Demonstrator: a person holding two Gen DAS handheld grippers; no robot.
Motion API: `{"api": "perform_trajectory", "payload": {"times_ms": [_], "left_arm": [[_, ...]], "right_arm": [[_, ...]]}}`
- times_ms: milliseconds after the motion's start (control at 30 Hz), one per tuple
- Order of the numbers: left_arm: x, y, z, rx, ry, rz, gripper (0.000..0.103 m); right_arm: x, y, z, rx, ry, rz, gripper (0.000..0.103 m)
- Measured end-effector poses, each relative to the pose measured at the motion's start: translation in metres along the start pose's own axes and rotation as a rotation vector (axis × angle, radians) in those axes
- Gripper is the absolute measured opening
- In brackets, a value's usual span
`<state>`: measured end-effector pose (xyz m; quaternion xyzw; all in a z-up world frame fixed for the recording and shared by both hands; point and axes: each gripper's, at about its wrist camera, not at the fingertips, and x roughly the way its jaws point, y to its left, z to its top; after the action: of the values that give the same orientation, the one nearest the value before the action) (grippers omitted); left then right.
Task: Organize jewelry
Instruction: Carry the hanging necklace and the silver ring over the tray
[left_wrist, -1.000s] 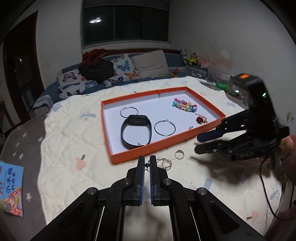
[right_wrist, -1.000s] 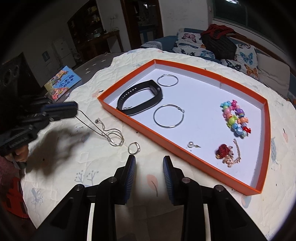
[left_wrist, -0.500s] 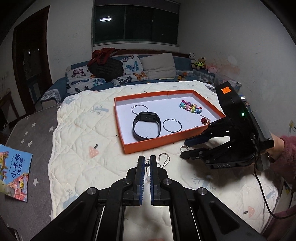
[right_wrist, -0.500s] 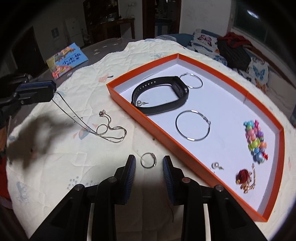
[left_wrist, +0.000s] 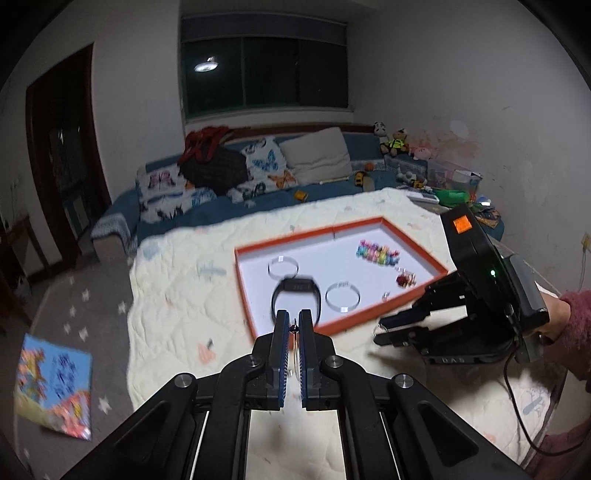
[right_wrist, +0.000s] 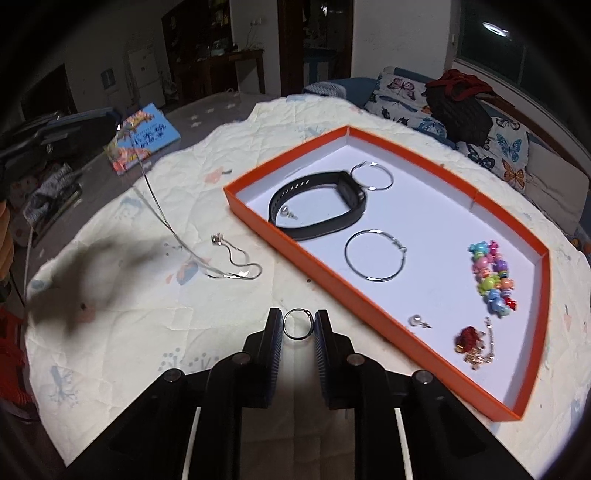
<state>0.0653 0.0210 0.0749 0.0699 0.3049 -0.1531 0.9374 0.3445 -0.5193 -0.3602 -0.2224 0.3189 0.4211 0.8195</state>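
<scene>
An orange tray (right_wrist: 413, 341) (left_wrist: 340, 325) on the quilted table holds a black band (right_wrist: 317, 206), two silver hoops (right_wrist: 375, 254), a colourful bead bracelet (right_wrist: 493, 280), a red charm (right_wrist: 471, 338) and pearl studs (right_wrist: 417, 320). My left gripper (left_wrist: 294, 326) (right_wrist: 110, 120) is shut on a silver chain necklace (right_wrist: 236, 266) and holds it up, its lower loop still lying on the quilt. My right gripper (right_wrist: 298, 326) (left_wrist: 380, 332) is open, its fingers either side of a small silver ring (right_wrist: 297, 324) on the quilt beside the tray.
A colourful booklet (right_wrist: 142, 138) (left_wrist: 55, 384) lies on the grey star-patterned cloth beyond the quilt. A sofa with butterfly cushions and a black bag (left_wrist: 214, 170) stands behind the table. A cable (left_wrist: 517, 406) trails from the right gripper.
My left gripper has risen and pulled back, lifting the chain taut off the quilt. My right gripper has moved forward and down, so the ring now sits between its fingers.
</scene>
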Motion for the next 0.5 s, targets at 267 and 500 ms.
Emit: {"api": "perform_trajectory", "payload": {"times_ms": [267, 500], "left_arm": [[-0.021, -0.004, 0.065, 0.047, -0.079, 0.018, 0.004], [-0.031, -0.005, 0.129, 0.086, -0.148, 0.038, 0.004]], "right_arm": [[-0.028, -0.015, 0.006, 0.053, -0.07, -0.023, 0.02], [-0.042, -0.031, 0.015, 0.097, -0.127, -0.043, 0.02]]}}
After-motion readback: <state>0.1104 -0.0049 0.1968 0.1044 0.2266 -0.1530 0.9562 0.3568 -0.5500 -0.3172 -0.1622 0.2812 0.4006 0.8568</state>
